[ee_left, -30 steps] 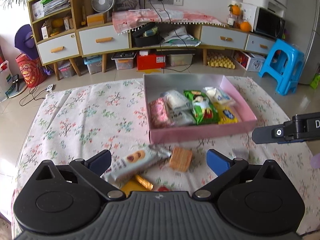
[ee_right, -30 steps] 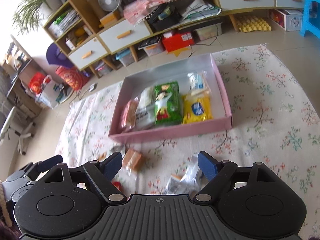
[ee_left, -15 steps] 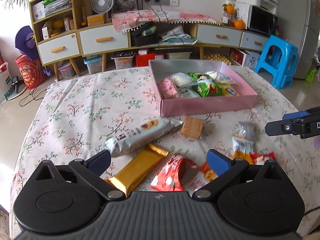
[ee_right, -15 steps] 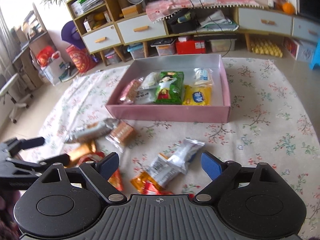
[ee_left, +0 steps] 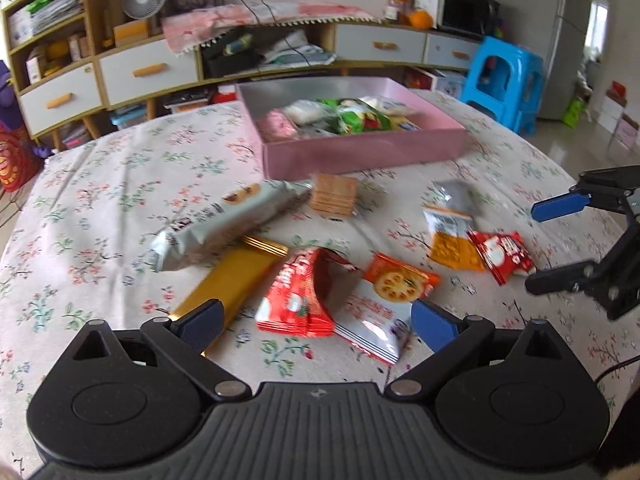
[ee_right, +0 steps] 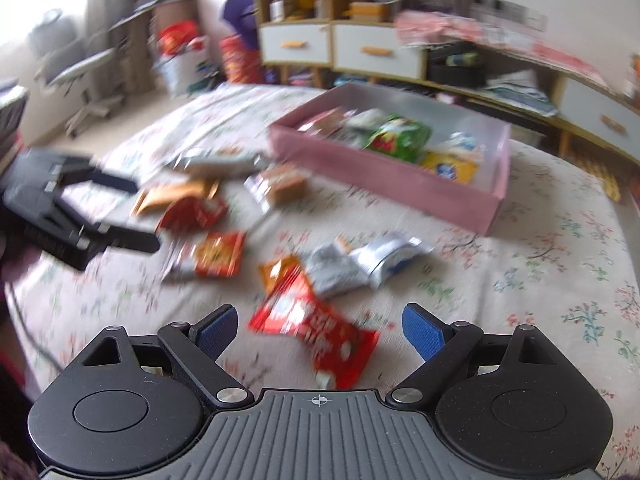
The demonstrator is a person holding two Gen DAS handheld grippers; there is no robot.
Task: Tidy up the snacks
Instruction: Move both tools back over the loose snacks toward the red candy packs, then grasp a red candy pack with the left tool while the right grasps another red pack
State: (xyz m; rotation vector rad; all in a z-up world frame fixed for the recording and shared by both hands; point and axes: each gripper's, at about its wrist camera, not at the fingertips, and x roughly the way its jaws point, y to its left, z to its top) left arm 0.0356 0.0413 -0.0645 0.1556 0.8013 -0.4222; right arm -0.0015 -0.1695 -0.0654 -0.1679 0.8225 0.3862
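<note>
Lying loose, eight snack packets, one pink box

Pink box: open-topped, partly filled with packets, on the floral-clothed desk. Loose before it, all lying flat: silver biscuit pack, clear-wrapped cracker stack, gold bar, red pouch, orange cracker packet, small red packet.

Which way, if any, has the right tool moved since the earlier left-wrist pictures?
Yes. The right tool now sits lower, beside the loose packets, farther below the pink box.
</note>
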